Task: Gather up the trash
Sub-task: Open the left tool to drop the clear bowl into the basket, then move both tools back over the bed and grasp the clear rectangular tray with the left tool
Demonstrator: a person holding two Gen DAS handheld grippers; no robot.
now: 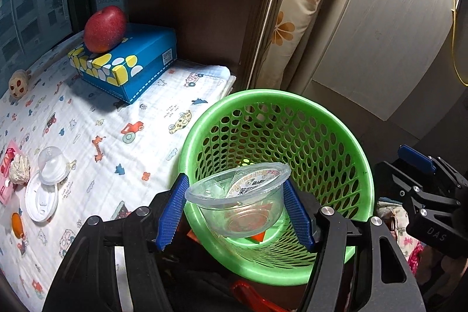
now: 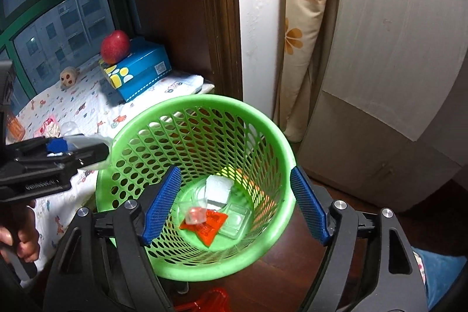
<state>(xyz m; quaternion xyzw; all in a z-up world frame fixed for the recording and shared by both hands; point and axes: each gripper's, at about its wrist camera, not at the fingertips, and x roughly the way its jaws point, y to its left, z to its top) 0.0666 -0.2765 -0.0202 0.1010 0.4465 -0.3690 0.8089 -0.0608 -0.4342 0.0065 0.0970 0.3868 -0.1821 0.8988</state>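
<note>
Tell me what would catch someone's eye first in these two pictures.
The bright green basket fills the middle, with scraps lying at its bottom. The left claw grips a clear plastic cup over the basket's rim, while the right claw hangs open above it. Behind, a red apple sits on a blue box on the printed cloth.

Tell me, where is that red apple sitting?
The apple sits on top of the blue box, at the far end of the patterned cloth by the window, left of the green basket.
</note>
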